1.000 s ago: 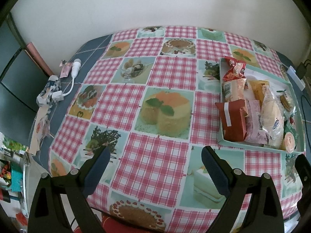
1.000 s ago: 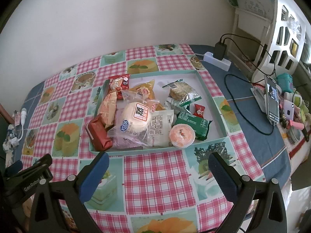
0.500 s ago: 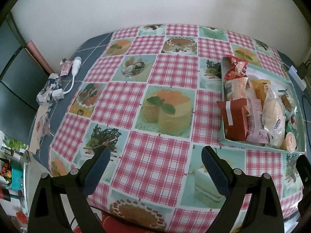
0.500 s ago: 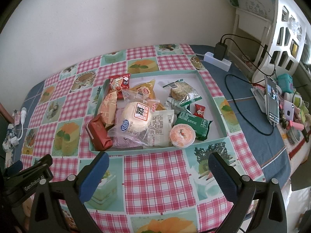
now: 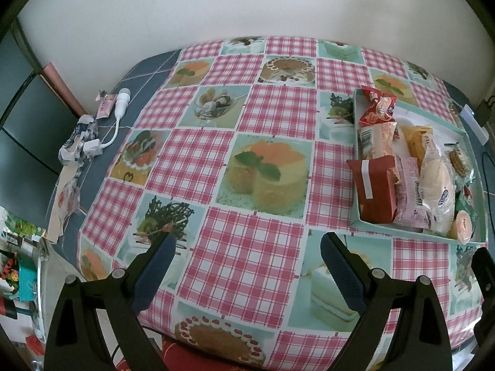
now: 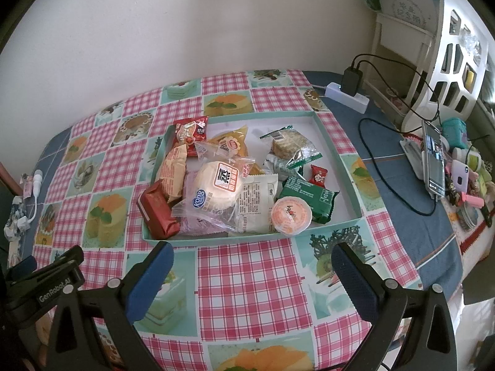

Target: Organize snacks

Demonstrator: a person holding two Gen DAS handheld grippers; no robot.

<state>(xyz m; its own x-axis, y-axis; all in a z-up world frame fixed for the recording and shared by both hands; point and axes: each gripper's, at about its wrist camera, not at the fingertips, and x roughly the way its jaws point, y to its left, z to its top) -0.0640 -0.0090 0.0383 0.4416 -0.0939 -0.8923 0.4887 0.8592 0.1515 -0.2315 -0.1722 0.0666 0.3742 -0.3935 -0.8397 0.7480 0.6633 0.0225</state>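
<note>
A shallow teal box [image 6: 346,167] [image 5: 362,223] on the checked tablecloth holds several wrapped snacks: a round white bun in clear wrap [image 6: 218,187], a dark red pack [image 6: 157,210] [image 5: 376,190], a green pack [image 6: 311,194], an orange jelly cup [image 6: 290,215], a red sachet [image 6: 190,133]. My right gripper [image 6: 252,262] hovers open just in front of the box's near wall, nothing between its blue pads. My left gripper [image 5: 246,255] stands open over bare cloth, left of the box. The left gripper's body [image 6: 43,281] shows at the right wrist view's lower left.
A white cable with plugs and crumpled wrappers [image 5: 89,136] lie at the table's left edge. At the right are a power strip with charger [image 6: 348,91], black cables, a propped phone [image 6: 433,160], small items and a white shelf [image 6: 433,46]. A wall runs behind the table.
</note>
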